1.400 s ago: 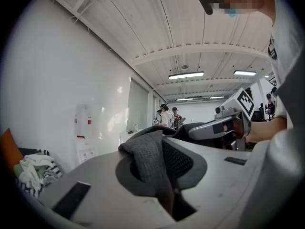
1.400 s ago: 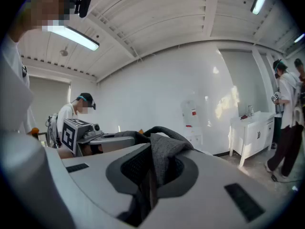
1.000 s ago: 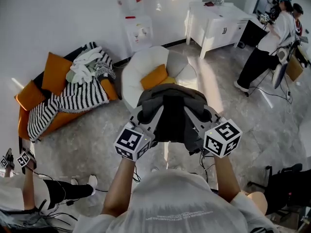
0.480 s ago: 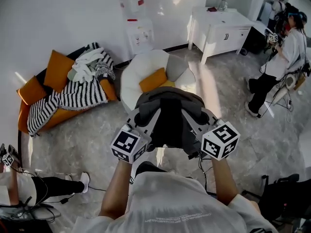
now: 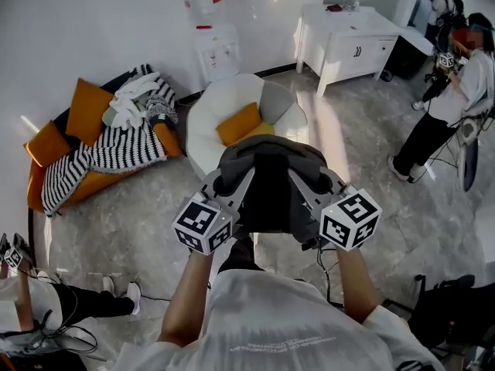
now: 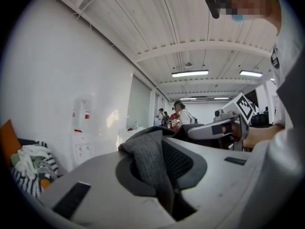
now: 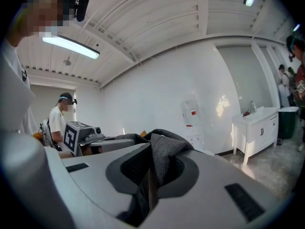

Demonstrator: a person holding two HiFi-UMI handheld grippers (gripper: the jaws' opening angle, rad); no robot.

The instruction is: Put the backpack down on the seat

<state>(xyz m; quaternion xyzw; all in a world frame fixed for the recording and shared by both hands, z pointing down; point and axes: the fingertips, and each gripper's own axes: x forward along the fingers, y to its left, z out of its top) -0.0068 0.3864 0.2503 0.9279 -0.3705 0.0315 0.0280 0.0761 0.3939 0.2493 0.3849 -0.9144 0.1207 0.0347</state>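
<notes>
A dark grey and black backpack (image 5: 271, 185) hangs in the air in front of me, carried by both grippers. My left gripper (image 5: 226, 182) is shut on a grey fabric strap (image 6: 151, 168) at the bag's left shoulder. My right gripper (image 5: 317, 181) is shut on the matching strap (image 7: 159, 163) at the right shoulder. Beyond and below the bag stands the seat, a round white armchair (image 5: 207, 118) with an orange cushion (image 5: 238, 124) on it. The bag hides the armchair's front edge.
An orange sofa (image 5: 58, 188) with a striped blanket (image 5: 116, 151) and clothes stands left. A water dispenser (image 5: 216, 49) and a white cabinet (image 5: 348, 37) line the far wall. People stand at right (image 5: 448, 107), one sits lower left (image 5: 46, 308). A black chair (image 5: 456, 315) stands at the lower right.
Both grippers keep their hold on the backpack at about the same height. The person at the right has walked further right. The view has shifted slightly.
</notes>
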